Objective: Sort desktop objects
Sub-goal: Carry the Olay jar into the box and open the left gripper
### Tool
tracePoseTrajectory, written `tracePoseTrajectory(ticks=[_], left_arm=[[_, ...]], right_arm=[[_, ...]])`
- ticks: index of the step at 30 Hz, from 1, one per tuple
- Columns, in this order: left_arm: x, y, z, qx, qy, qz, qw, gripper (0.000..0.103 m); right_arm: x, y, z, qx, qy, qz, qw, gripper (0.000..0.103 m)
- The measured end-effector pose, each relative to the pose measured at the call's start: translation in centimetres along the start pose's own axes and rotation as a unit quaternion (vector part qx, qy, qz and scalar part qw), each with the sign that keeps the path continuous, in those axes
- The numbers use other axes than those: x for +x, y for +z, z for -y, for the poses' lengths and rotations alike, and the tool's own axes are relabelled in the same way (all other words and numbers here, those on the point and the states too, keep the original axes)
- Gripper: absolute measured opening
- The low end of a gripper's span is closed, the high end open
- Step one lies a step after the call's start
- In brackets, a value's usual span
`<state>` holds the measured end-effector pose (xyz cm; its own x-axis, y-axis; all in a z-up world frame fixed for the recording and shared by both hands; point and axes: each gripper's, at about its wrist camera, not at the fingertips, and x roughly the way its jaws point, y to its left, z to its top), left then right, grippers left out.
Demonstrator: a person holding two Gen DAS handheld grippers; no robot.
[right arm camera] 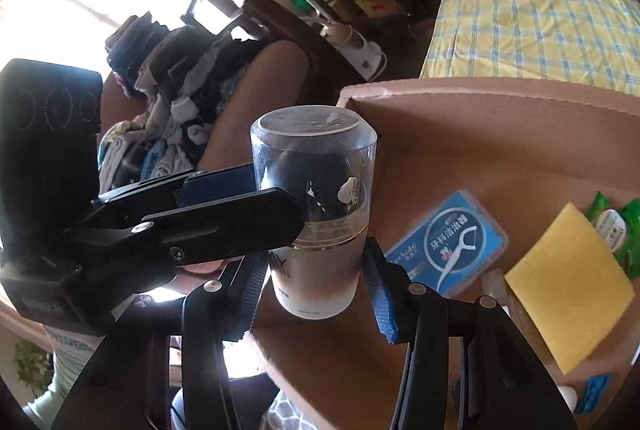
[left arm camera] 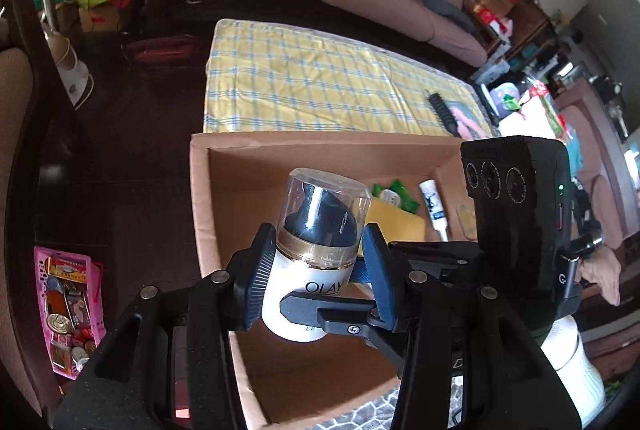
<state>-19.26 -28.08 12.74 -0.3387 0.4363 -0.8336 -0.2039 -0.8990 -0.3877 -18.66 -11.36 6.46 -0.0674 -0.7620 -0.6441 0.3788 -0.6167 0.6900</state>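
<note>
A white Olay pump bottle with a gold band and clear cap is held over an open cardboard box. My left gripper is shut on its body. My right gripper also brackets the same bottle; its blue pads stand just beside the bottle's sides and contact is unclear. In the left wrist view the right gripper's finger crosses in front of the bottle. The left gripper's finger reaches the bottle from the left in the right wrist view.
In the box lie a yellow sponge, a blue floss-pick case, green packets and a white tube. Beyond it is a yellow checked table with a black hairbrush. A pink basket sits on the floor at left.
</note>
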Motion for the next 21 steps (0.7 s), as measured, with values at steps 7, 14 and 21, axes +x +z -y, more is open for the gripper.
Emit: tracePoseTrajectory(ticks=[7, 14, 21], left_arm=[[2.4, 0.6, -1.9, -0.007, 0.012, -0.002, 0.9999, 0.049], [1.0, 0.3, -2.1, -0.007, -0.004, 0.015, 0.9999, 0.053], [-0.5, -1.2, -1.8, -0.004, -0.004, 0.02, 0.9998, 0.056]], right_arm=[[3.7, 1.4, 3.2, 0.053, -0.028, -0.034, 0.998, 0.049], [3.8, 0.9, 3.7, 0.074, -0.022, -0.041, 0.996, 0.051], [1.4, 0.4, 1.6, 0.034, -0.086, -0.038, 0.995, 0.054]])
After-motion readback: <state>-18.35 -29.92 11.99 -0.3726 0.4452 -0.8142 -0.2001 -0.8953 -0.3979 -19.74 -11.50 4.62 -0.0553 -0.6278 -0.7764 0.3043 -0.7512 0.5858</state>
